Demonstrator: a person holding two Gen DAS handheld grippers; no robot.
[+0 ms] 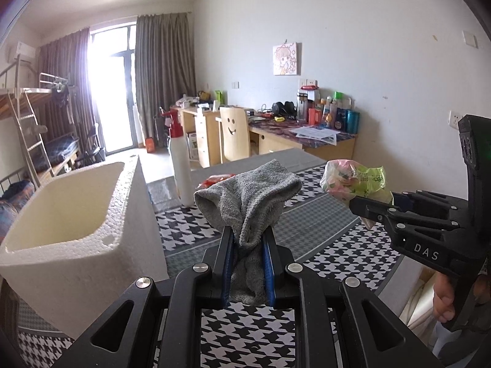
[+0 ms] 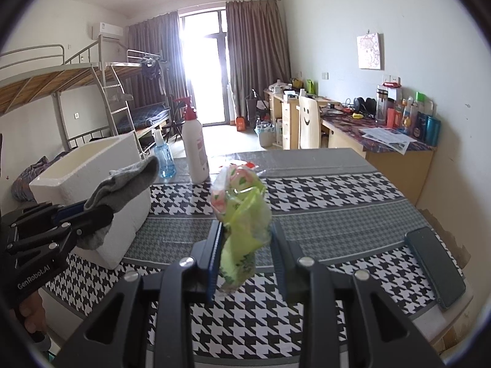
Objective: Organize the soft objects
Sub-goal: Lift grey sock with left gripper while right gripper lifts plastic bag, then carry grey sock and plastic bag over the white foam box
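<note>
My left gripper [image 1: 247, 239] is shut on a grey sock [image 1: 248, 196] and holds it above the houndstooth table, just right of the white foam box [image 1: 61, 230]. The sock [image 2: 129, 181] and left gripper [image 2: 95, 214] also show in the right wrist view, beside the foam box [image 2: 92, 165]. My right gripper [image 2: 245, 233] is shut on a green and pink plastic bag [image 2: 242, 202], held above the table. In the left wrist view the bag [image 1: 353, 181] and right gripper [image 1: 365, 211] are at the right.
A white pump bottle [image 2: 194, 144] and a blue bottle [image 2: 164, 156] stand at the table's far side. A red packet [image 1: 214, 180] lies behind the sock. A dark phone [image 2: 435, 270] lies near the right table edge. Desks, a chair and bunk beds stand beyond.
</note>
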